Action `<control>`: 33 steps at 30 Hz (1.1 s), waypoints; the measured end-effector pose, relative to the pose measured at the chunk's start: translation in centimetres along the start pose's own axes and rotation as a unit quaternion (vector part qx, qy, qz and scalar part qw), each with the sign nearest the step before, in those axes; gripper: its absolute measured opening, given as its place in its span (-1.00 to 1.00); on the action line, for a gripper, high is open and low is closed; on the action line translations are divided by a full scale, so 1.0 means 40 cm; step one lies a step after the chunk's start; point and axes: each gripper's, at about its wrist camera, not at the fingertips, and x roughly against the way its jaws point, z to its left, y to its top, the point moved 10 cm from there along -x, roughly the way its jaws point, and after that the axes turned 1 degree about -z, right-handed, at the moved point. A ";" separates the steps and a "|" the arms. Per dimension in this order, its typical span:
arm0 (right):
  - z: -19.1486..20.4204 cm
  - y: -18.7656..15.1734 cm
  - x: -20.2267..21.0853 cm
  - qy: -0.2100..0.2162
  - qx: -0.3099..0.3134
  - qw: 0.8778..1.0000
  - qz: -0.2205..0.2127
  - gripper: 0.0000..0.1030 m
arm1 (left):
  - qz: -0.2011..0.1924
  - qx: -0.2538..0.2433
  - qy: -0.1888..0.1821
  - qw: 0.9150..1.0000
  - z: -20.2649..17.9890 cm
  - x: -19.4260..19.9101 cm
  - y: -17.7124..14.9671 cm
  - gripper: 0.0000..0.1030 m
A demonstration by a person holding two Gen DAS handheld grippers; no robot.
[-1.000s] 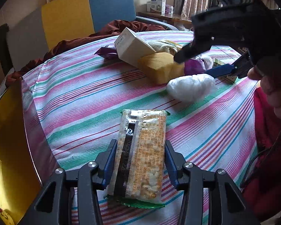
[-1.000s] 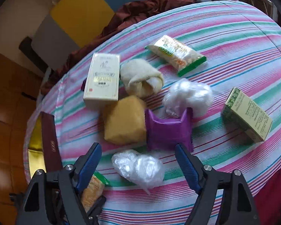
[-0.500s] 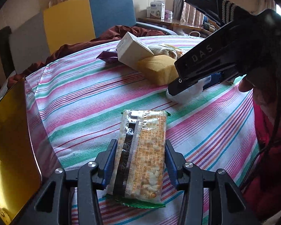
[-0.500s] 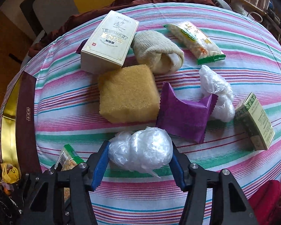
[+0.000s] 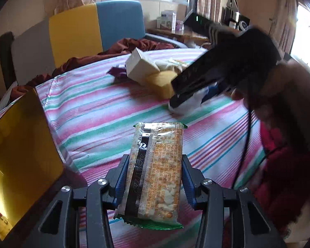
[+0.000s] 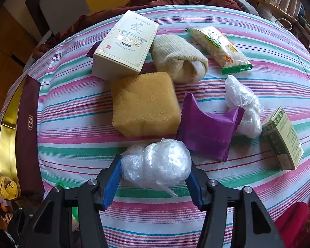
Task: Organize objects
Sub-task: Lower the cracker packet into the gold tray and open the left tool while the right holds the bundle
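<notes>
My left gripper (image 5: 154, 173) is shut on an orange-and-white snack packet (image 5: 157, 161) with a green end, held just above the striped tablecloth (image 5: 88, 111). My right gripper (image 6: 155, 171) points steeply down, and its blue pads press both sides of a crumpled white plastic bag (image 6: 157, 163) on the cloth. In the left wrist view that same right gripper (image 5: 217, 76) shows at the right, in a person's hand, with the plastic bag (image 5: 188, 103) under it.
Behind the bag lie a yellow sponge (image 6: 144, 105), a cream box (image 6: 126, 45), a rolled beige cloth (image 6: 179, 57), a purple packet (image 6: 208, 128), another snack packet (image 6: 219, 47), a second plastic bag (image 6: 243, 105) and a green box (image 6: 283, 138). A gold-lined open box (image 6: 26, 113) stands at the table's left edge.
My right gripper came down over the white plastic bag and its jaws closed on it. My left gripper rose a little with the snack packet still in it.
</notes>
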 end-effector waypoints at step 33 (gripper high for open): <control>0.012 0.015 -0.011 -0.013 0.014 1.000 -0.008 0.13 | 0.046 0.346 0.243 0.905 0.827 0.218 -0.186 0.08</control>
